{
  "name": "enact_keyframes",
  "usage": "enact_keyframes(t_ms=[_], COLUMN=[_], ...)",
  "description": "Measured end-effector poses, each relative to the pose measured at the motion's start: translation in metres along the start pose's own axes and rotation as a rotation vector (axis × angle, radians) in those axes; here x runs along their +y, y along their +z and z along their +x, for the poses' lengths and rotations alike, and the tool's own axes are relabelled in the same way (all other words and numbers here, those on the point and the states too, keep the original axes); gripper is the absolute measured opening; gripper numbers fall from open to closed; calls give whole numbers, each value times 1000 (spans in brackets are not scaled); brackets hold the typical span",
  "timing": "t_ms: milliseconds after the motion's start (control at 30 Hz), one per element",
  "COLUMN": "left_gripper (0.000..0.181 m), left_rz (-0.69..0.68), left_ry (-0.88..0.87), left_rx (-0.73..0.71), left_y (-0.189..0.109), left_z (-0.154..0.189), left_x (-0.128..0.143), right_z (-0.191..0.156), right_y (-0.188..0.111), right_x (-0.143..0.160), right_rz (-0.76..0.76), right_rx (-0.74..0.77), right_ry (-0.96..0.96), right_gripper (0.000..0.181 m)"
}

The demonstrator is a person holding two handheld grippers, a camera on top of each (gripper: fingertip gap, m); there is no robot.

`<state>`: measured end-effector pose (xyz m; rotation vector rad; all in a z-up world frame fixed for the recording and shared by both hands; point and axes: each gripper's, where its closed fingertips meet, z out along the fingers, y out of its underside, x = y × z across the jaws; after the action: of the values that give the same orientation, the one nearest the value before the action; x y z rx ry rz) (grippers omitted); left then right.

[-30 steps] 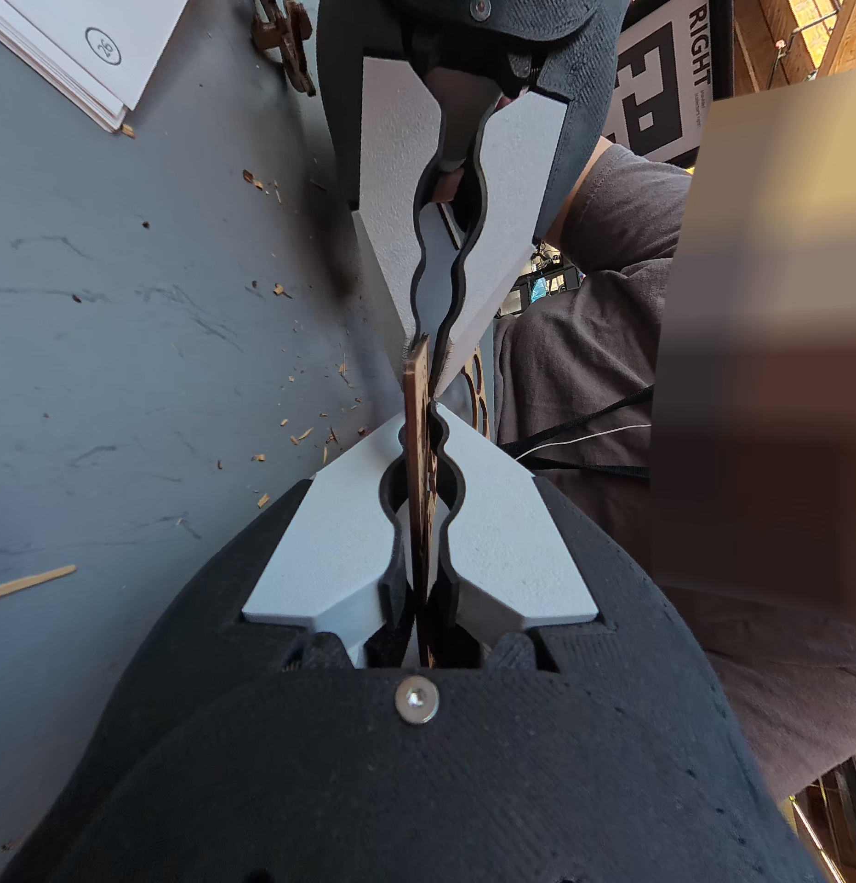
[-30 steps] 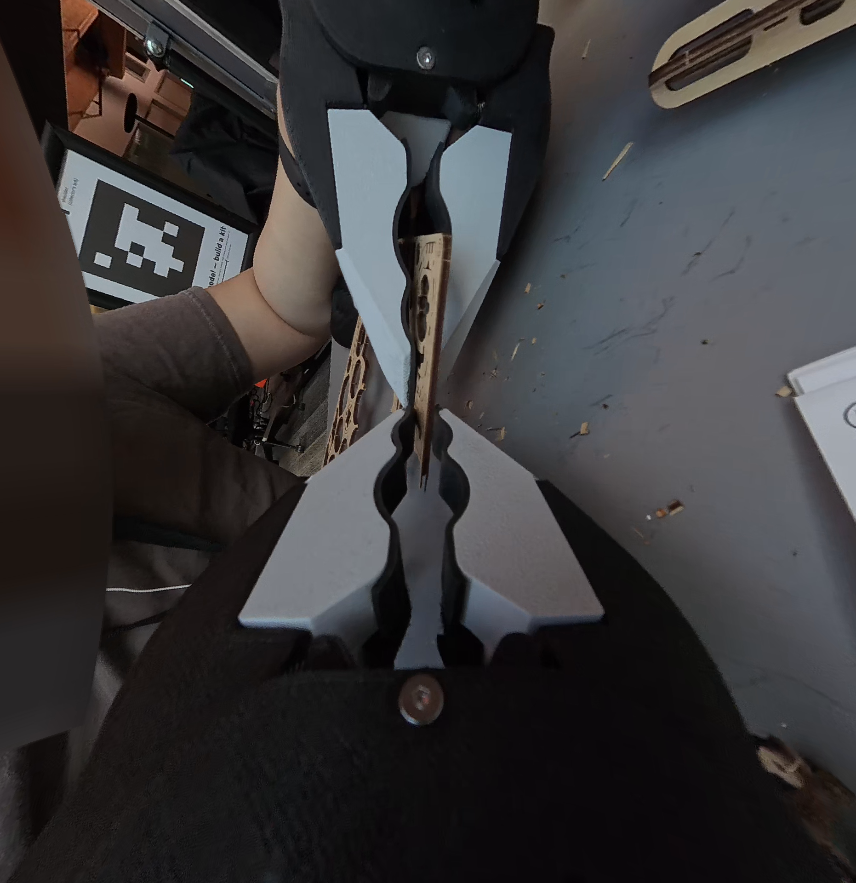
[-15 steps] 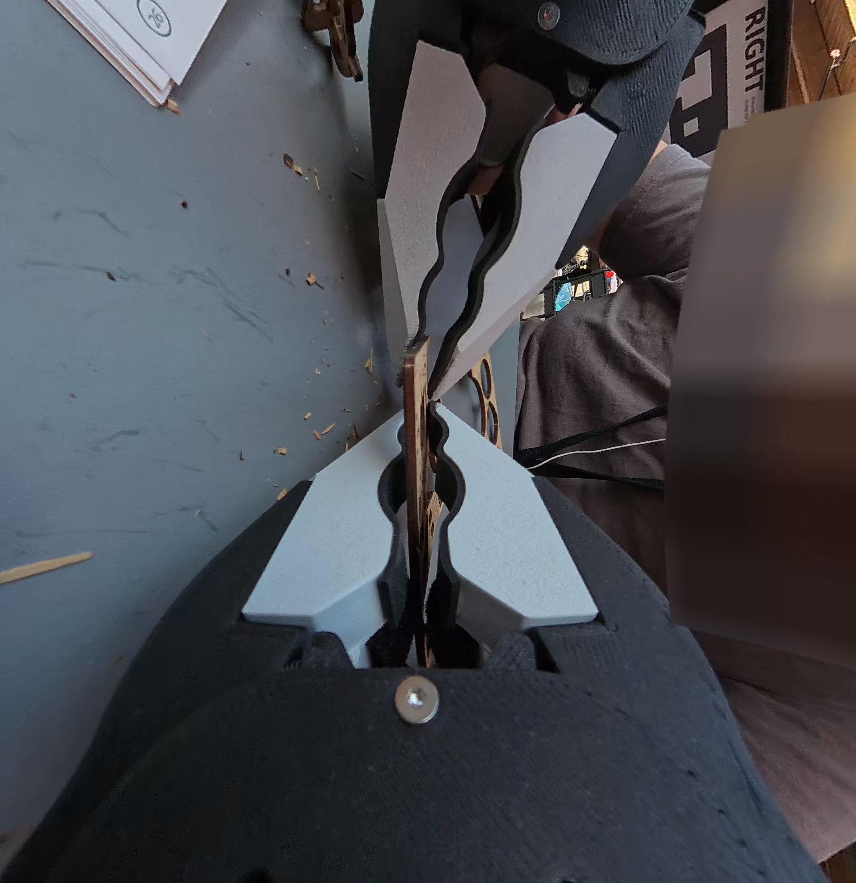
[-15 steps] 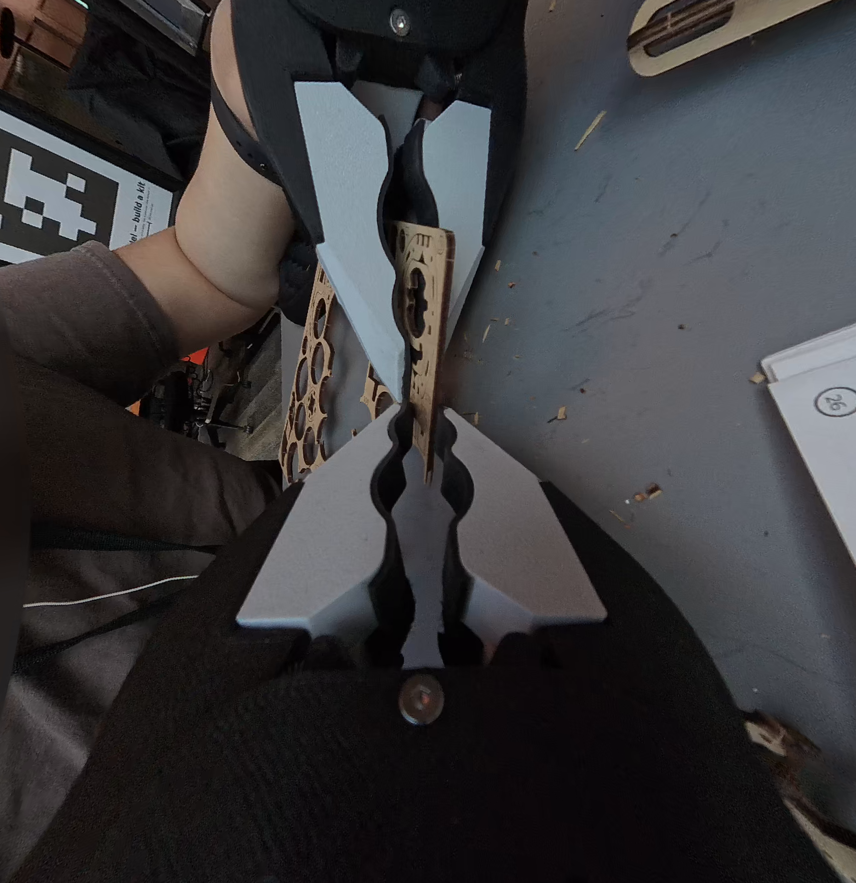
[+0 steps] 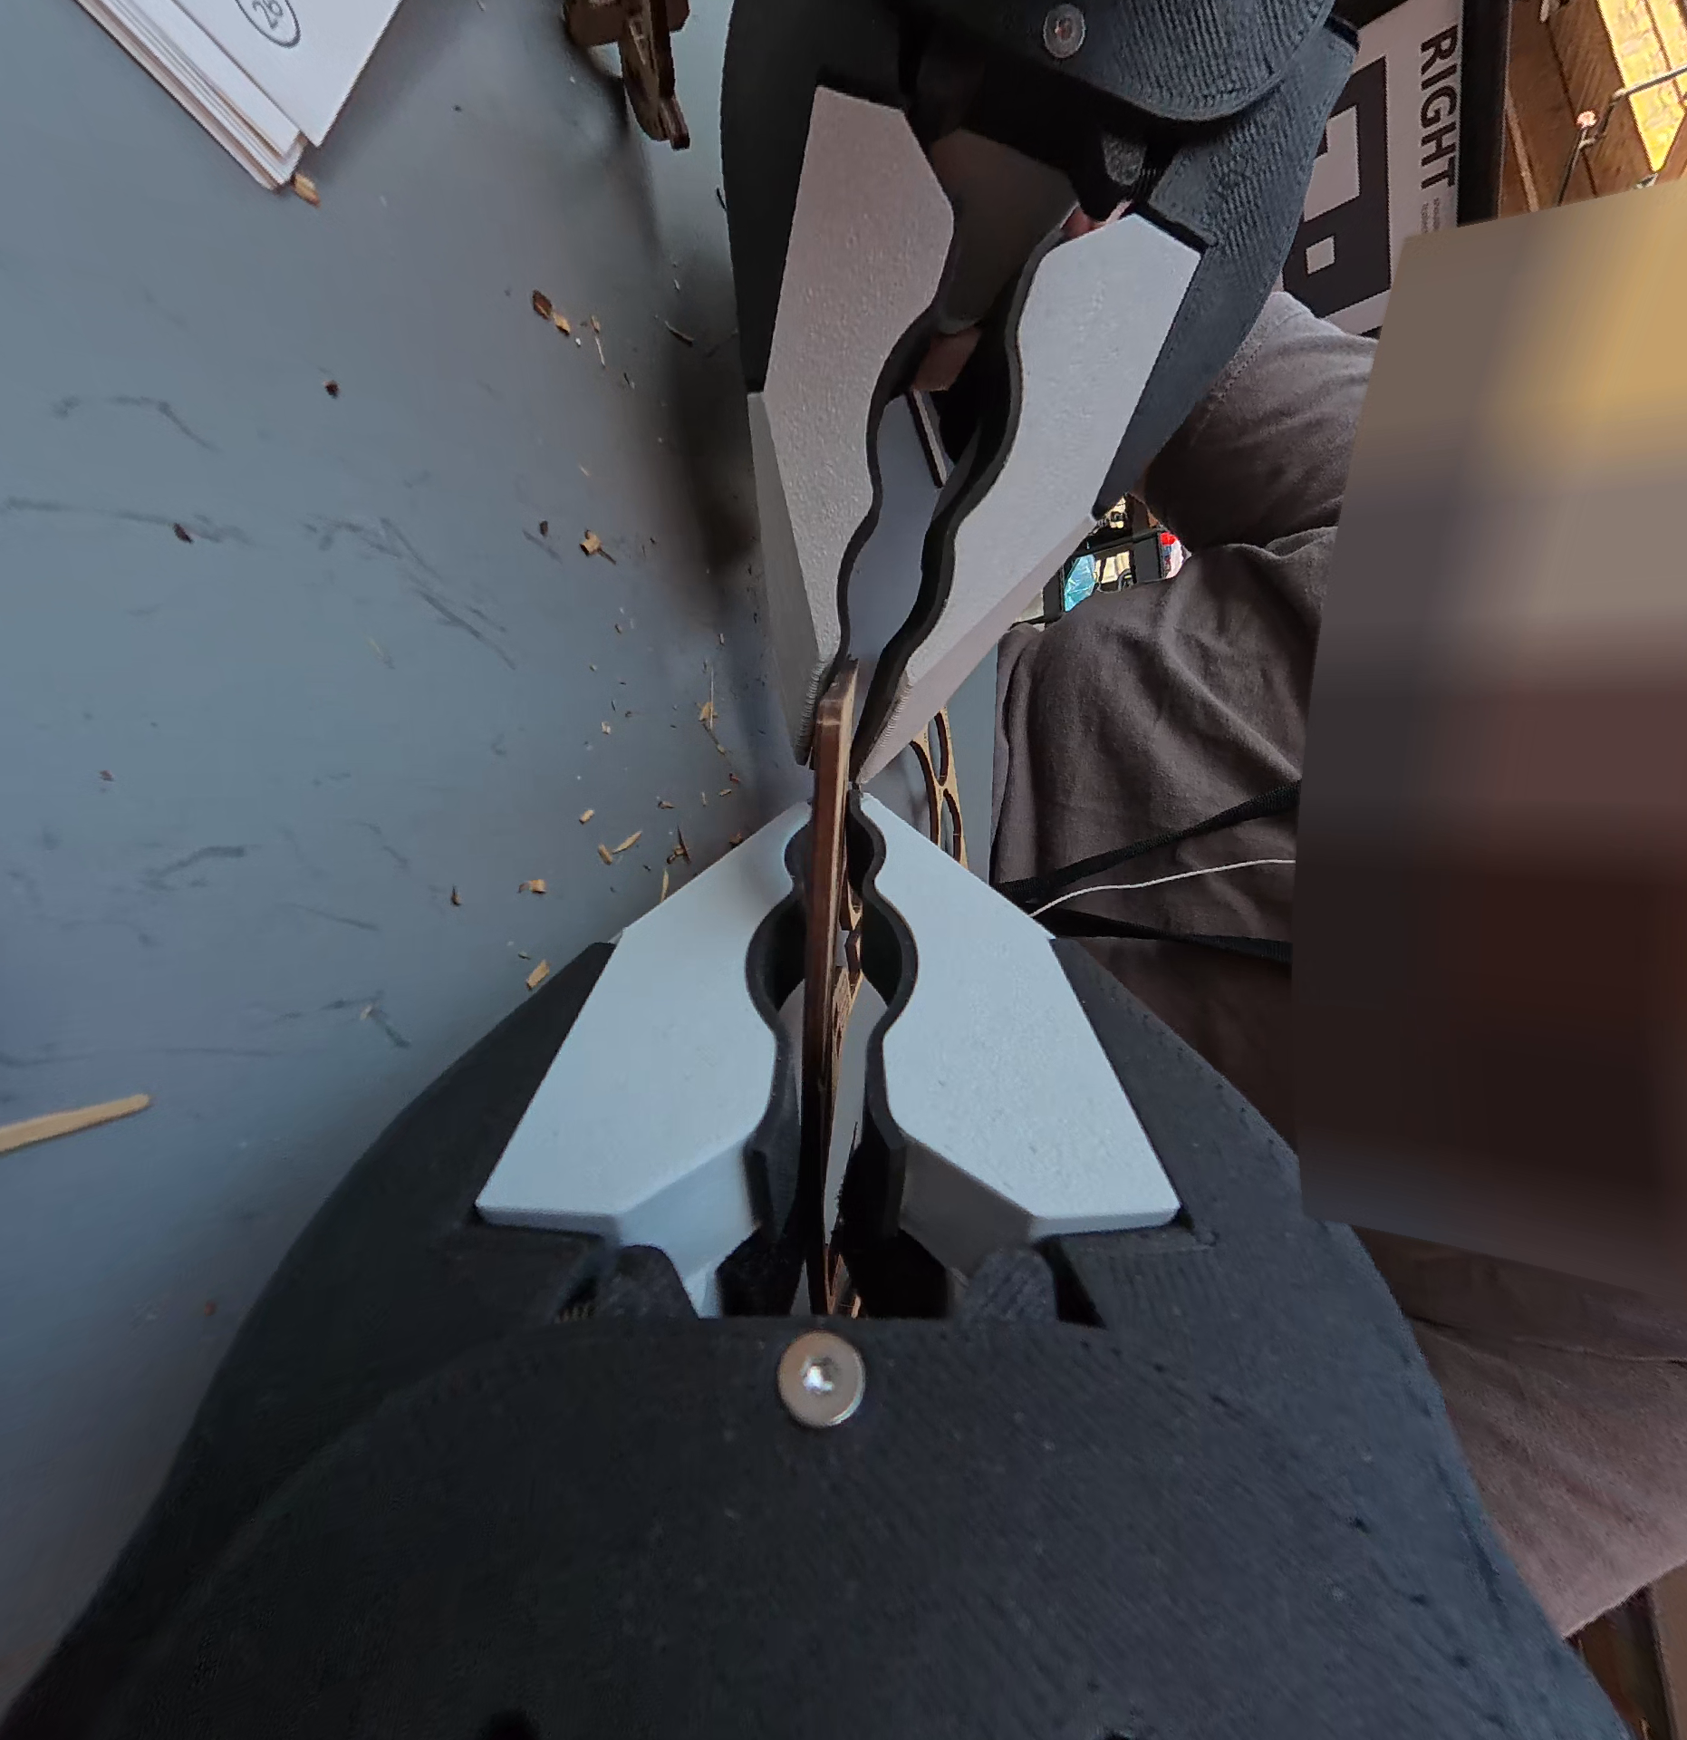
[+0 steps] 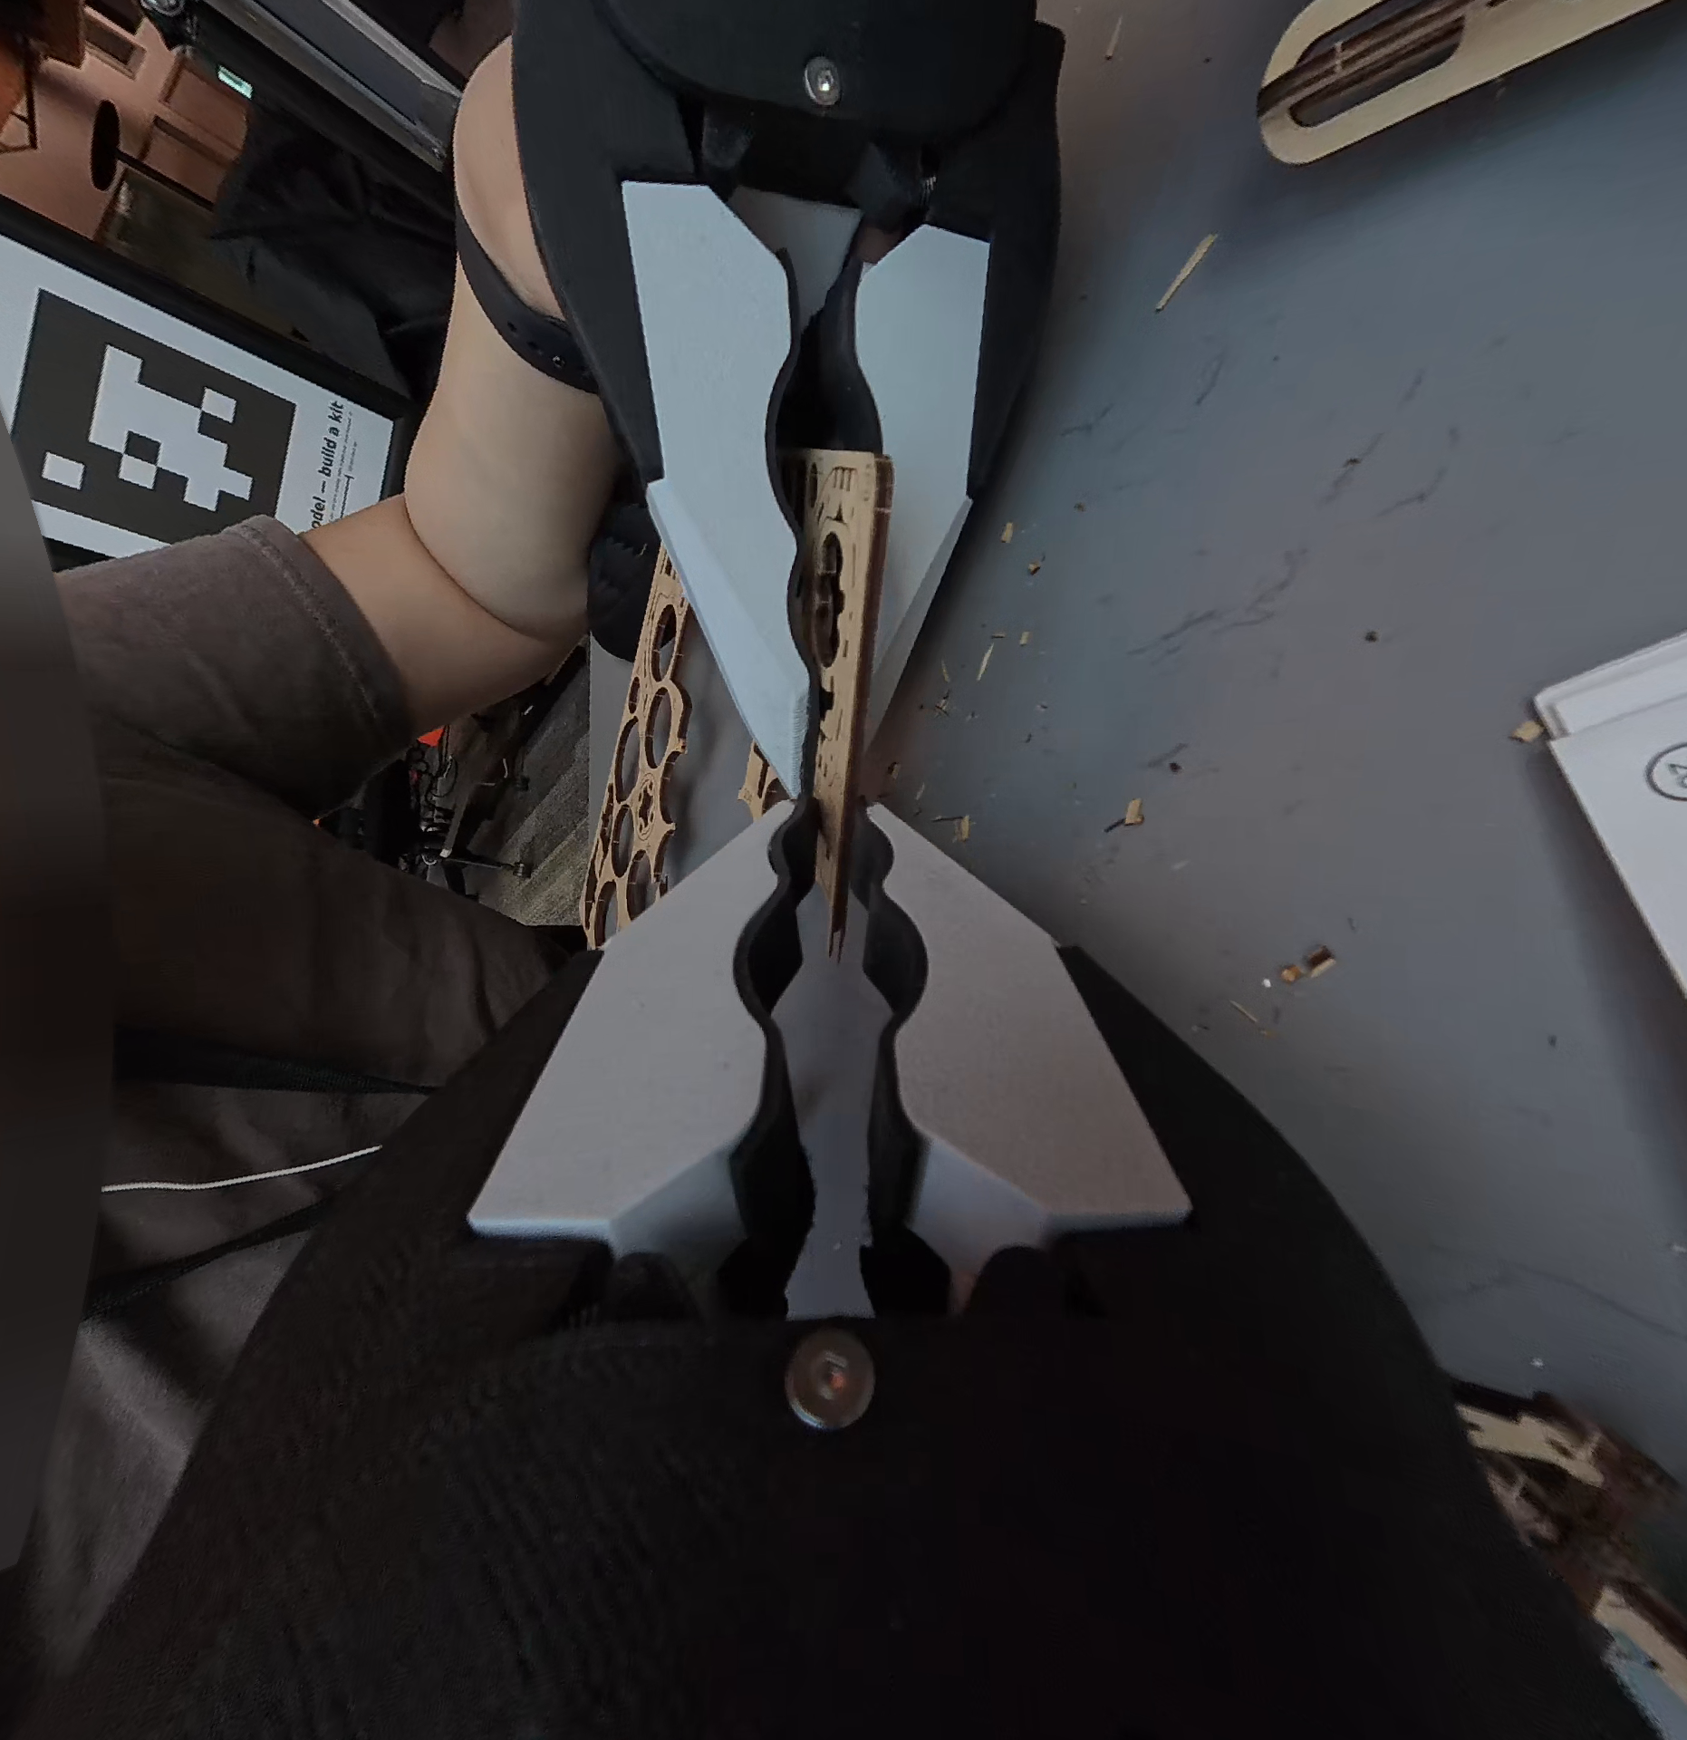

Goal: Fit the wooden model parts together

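A thin laser-cut wooden part [image 5: 832,942] is seen edge-on between the two grippers, above the grey table [image 5: 303,659]. My left gripper [image 5: 832,819] is shut on it along most of its length. My right gripper [image 6: 828,829] faces it tip to tip and is shut on the part's free end [image 6: 840,659]. In the left wrist view the right gripper [image 5: 835,725] comes down from the top and leans to the right. In the right wrist view the left gripper [image 6: 807,753] comes down from the top.
A wooden sheet with round cut-outs [image 6: 633,781] hangs past the table edge by the person's arm [image 6: 501,527]. White booklets [image 5: 247,75], a dark wooden assembly [image 5: 647,56], a slotted wooden part [image 6: 1367,85], a thin stick [image 5: 58,1125] and wood chips lie on the table. Both grippers' tips are close together, under 4 cm apart.
Both grippers have swung a little together. In the left wrist view the right gripper now leans further right. Both stay shut on the wooden part.
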<state>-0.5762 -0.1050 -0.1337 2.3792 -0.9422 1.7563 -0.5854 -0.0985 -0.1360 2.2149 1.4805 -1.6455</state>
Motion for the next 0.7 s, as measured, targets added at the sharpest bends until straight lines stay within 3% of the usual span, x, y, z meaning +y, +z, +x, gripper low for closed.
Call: enact_keyframes(t_ms=[700], left_gripper=[0], left_rz=[-14], left_ry=[-19], left_rx=[-61], left_y=[3], left_z=[-8], left_x=[3], right_z=[9], right_y=[4], right_x=[7], right_rz=[-51], right_rx=[115], right_ry=[-63], right_gripper=[10])
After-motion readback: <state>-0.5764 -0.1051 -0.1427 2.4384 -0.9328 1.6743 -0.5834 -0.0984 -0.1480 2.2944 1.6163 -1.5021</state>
